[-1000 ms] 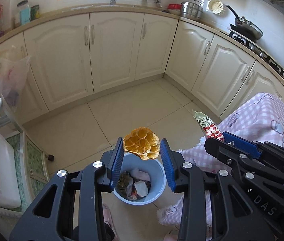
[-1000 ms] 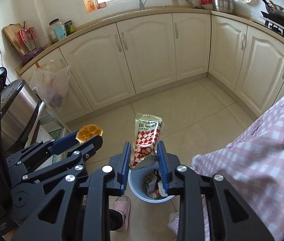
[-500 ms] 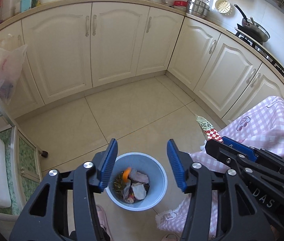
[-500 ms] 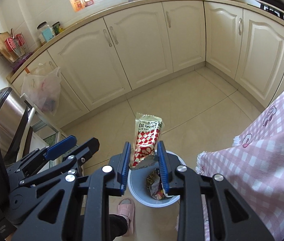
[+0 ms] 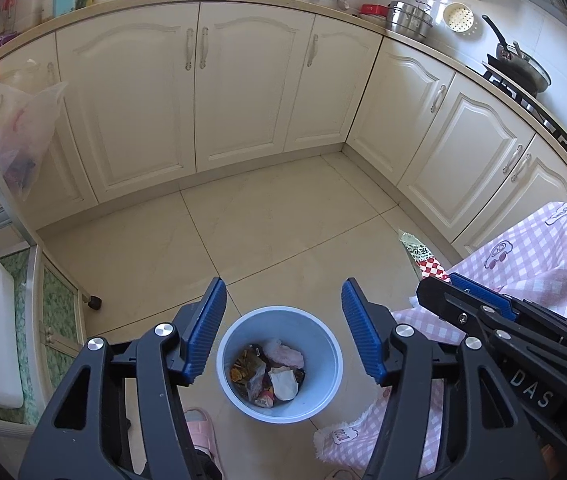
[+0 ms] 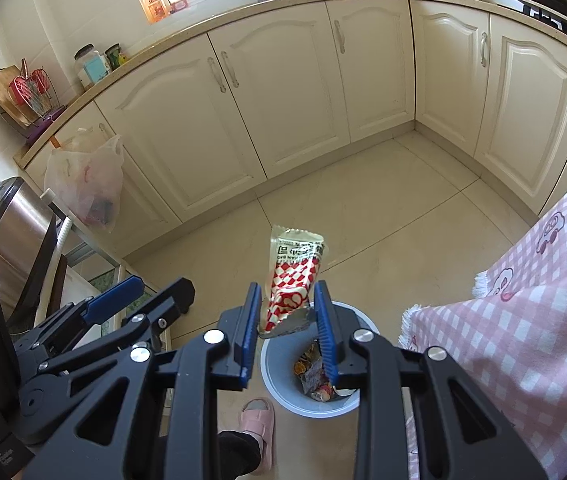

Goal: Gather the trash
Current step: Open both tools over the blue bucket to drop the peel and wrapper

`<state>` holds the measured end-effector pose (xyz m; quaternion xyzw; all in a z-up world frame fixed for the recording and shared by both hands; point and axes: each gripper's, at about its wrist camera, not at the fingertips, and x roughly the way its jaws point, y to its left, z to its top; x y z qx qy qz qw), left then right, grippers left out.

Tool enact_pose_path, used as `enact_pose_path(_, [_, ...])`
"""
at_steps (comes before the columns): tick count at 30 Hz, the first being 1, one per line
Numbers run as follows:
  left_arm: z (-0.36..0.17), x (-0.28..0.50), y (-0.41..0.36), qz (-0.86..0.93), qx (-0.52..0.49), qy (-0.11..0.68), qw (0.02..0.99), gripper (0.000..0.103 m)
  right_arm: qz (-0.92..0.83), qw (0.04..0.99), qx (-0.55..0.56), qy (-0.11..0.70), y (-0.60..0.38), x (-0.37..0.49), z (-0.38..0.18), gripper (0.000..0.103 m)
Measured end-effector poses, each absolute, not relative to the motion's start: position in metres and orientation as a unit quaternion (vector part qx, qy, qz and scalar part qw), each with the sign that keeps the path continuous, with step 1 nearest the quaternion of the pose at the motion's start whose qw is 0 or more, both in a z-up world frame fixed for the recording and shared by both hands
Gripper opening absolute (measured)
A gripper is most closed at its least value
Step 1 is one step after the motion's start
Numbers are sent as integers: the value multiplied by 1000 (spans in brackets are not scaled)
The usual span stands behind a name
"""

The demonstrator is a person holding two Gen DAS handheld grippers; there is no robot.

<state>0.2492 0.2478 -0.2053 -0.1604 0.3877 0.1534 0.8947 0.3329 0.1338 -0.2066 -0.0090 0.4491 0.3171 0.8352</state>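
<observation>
While the right gripper [image 6: 288, 314] pinches the lower end of a red-and-white checked snack wrapper [image 6: 292, 278], its blue pads are drawn close together on the crinkled foil, and the wrapper stands up and leans slightly away from the camera. Directly beneath sits a pale blue trash bin [image 6: 273, 372] on the tiled floor, already holding crumpled packets and scraps. The left gripper [image 5: 283, 330] hangs spread and empty above the same trash bin [image 5: 323, 336]; its jaws have just been opening, with nothing between them.

The step in hand appears to be dropping the wrapper into the bin. To do it well, the right gripper should be centred over the bin's mouth before it lets go, because the tall, light wrapper leans toward the far rim and could tip outside. Lowering a little and opening fully would probably help it fall cleanly. A pink checked cloth [image 6: 523, 320] hangs just beside the bin on the right, and a pink slipper [image 6: 258, 426] lies near its left side, so the release should stay clear of both.
</observation>
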Motion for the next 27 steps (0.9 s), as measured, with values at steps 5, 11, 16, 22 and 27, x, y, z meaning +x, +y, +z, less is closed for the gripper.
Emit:
enact_pose_path(5, [-206,248,251,158,-167,387,893,58,324,836,-5,443,134,336,-206,29])
enact_pose_path(11, [-198,244,248,156,-168,376,898,58,324,840,-4,435,130,334,-199,31])
enact_pose_path(16, [-181,235,242,153,-167,358,906,58,324,848,0,420,121,326,-181,33])
enact_pose_path(22, [-165,231,240,156,-170,342,911,59,322,866,-6,382,117,323,-155,34])
enact_pose_path(27, [-160,229,235,147,-164,337,915,61,317,872,-9,373,113,320,-147,34])
